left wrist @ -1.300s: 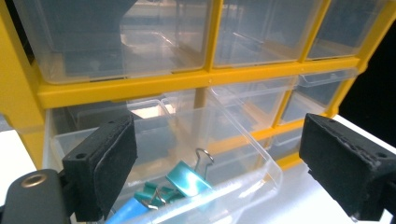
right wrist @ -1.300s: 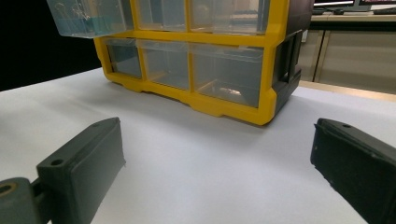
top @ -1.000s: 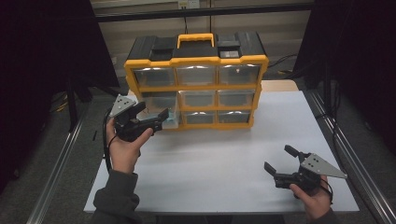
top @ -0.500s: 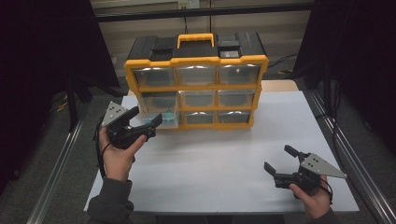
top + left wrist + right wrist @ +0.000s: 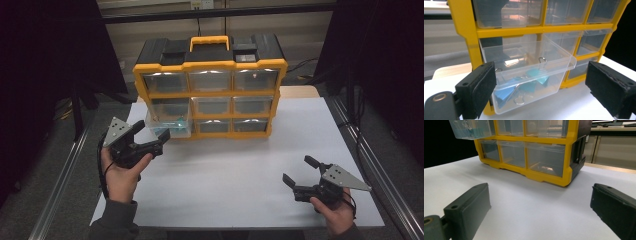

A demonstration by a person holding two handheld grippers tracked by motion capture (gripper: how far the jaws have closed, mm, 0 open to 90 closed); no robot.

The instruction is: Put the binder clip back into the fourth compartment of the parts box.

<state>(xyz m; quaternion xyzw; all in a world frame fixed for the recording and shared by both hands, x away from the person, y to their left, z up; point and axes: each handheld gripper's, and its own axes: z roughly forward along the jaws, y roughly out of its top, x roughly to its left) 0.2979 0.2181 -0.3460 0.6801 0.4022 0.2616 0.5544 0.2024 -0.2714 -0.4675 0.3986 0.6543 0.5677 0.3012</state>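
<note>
Drawer cabinet (image 5: 210,90) stands at the far side of the counter (image 5: 230,185). Its middle-left drawer (image 5: 529,72) is pulled out and hangs open; blue binder clips (image 5: 524,85) lie inside. Your left gripper (image 5: 148,139) sits just in front of that drawer, jaws spread, holding nothing. Your right gripper (image 5: 300,174) rests well apart from the cabinet, also spread. Opening looks done; emptying or closing remains.
</note>
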